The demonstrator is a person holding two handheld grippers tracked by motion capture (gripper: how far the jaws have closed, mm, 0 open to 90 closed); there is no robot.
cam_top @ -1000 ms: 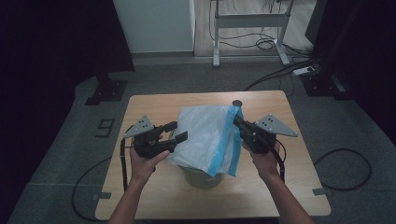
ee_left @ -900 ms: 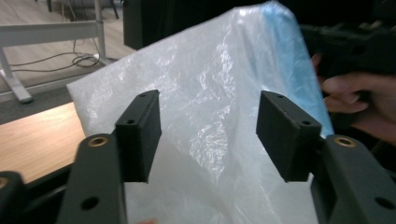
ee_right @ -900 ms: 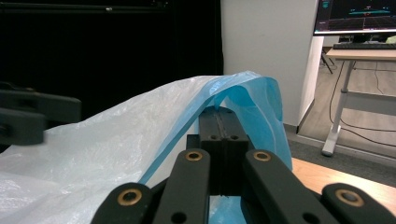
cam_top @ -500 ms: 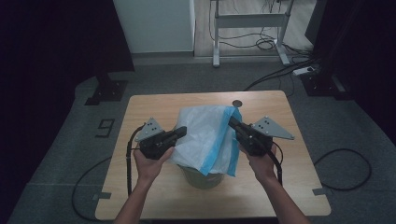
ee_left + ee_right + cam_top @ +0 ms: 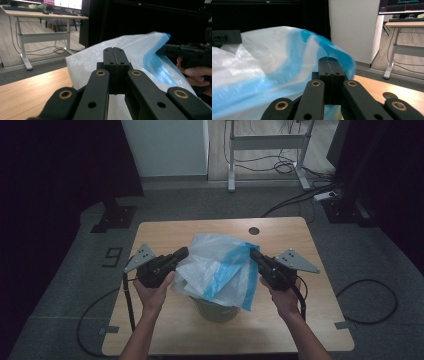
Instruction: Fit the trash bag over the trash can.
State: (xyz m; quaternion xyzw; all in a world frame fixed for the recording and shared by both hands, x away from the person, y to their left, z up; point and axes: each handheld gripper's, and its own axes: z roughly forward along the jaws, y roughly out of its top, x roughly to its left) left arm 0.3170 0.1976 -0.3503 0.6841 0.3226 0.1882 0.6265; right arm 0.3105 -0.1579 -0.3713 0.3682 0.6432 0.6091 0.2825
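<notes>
On a light wooden table (image 5: 150, 330) in a dim room, a translucent white plastic bag with a blue band (image 5: 220, 267) drapes over a small grey-green bin (image 5: 216, 310) near the front edge. The left gripper (image 5: 181, 253) and right gripper (image 5: 254, 254) flank it, each clamped shut on the bag's rim, the left jaws having just closed. The bin's mouth lies below and between them, with bare tabletop on both sides.

So by my count: one table (image 5: 165, 320), one bin (image 5: 216, 310) sitting on it, one plastic bag (image 5: 215, 267) draped over that bin, two grippers, left (image 5: 181, 253) and right (image 5: 254, 254), two hands, and one round hole (image 5: 254, 230) in the tabletop.
</notes>
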